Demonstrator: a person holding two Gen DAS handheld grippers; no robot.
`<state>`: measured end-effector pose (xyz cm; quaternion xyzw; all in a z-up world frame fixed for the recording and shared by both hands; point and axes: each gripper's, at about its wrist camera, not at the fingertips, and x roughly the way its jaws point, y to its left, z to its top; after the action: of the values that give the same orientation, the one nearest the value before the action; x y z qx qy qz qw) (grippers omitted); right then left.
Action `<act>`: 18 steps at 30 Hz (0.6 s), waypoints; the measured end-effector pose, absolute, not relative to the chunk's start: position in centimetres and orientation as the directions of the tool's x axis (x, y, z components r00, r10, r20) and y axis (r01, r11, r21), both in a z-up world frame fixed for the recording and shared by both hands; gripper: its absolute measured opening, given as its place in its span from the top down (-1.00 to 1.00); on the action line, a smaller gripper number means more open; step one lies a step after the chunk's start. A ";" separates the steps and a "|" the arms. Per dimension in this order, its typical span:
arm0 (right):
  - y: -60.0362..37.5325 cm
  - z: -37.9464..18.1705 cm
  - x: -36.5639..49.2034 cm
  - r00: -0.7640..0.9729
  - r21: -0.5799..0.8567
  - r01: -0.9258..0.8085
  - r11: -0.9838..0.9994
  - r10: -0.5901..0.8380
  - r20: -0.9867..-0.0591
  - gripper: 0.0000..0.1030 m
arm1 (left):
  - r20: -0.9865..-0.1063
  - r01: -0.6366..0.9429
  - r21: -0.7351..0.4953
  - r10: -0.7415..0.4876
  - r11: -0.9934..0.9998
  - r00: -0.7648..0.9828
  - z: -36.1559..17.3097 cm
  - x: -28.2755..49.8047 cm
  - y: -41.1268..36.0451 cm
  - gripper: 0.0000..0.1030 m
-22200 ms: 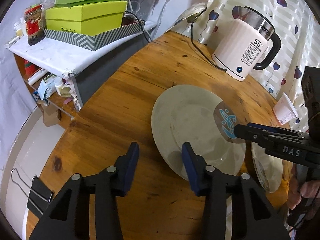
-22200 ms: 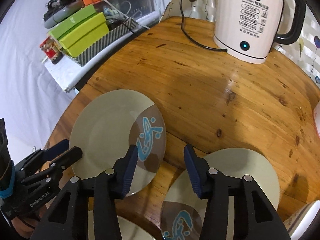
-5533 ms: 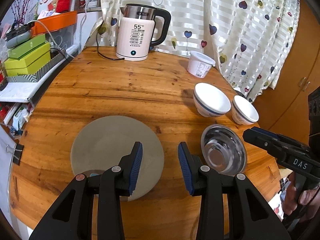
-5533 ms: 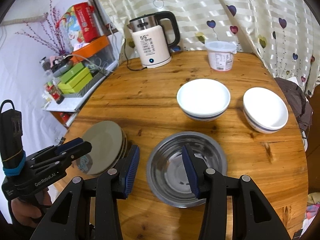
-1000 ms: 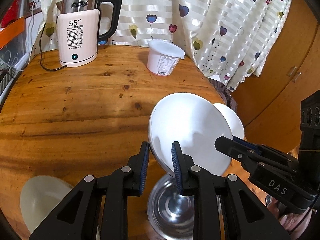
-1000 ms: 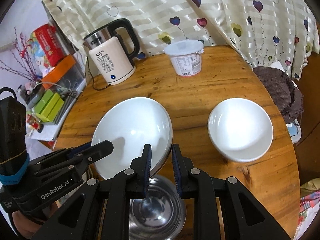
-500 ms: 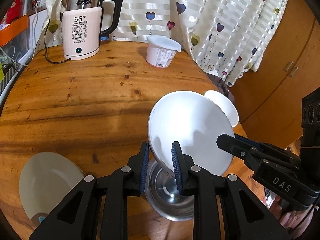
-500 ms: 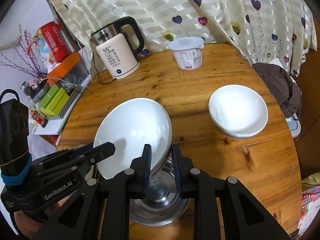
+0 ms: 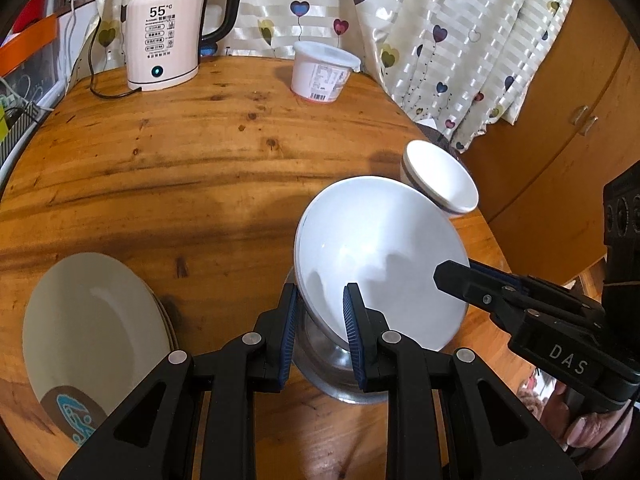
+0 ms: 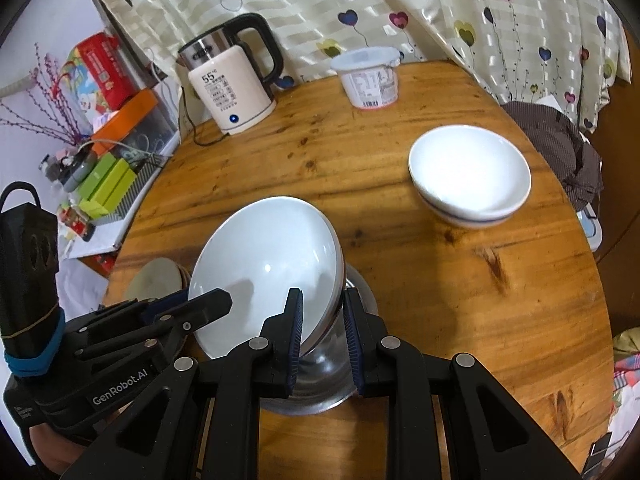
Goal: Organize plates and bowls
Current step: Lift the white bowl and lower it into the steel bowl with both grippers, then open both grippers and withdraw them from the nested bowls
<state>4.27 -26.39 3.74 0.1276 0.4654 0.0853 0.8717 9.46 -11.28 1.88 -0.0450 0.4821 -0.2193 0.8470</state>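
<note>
A large white bowl (image 9: 380, 248) (image 10: 264, 256) is held tilted between both grippers, just above a steel bowl (image 9: 332, 376) (image 10: 320, 376) on the round wooden table (image 9: 180, 168). My left gripper (image 9: 320, 320) is shut on the bowl's near-left rim. My right gripper (image 10: 322, 320) is shut on its opposite rim and shows at right in the left wrist view (image 9: 460, 276). A second white bowl (image 9: 440, 176) (image 10: 470, 176) sits near the table's right edge. A stack of grey plates (image 9: 88, 320) (image 10: 160, 276) lies at the left.
A white kettle (image 9: 164, 40) (image 10: 232, 84) with its cord and a lidded white tub (image 9: 322, 70) (image 10: 370, 76) stand at the table's far side by the curtain. A shelf with green boxes (image 10: 104, 184) is off the left edge. A wooden cabinet (image 9: 560, 128) is to the right.
Both grippers have carried the white bowl back and lower, over the steel bowl. The plate stack has come further into the left wrist view.
</note>
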 end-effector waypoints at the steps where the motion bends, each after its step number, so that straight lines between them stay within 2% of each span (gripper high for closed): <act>1: -26.4 3.6 4.2 0.548 0.304 -0.029 0.952 0.269 -0.792 0.60 | -0.799 0.328 -0.286 -0.413 0.900 0.437 1.8 9.4 -11.3 0.53; 18: -26.6 1.6 3.8 0.502 0.297 -0.015 0.955 0.264 -0.824 0.60 | -0.832 0.326 -0.279 -0.397 0.903 0.388 0.0 9.0 -11.8 0.53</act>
<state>3.79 -26.58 1.62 0.1264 0.4924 0.0813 0.8573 8.96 -11.77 0.03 -0.0350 0.5086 -0.2170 0.8325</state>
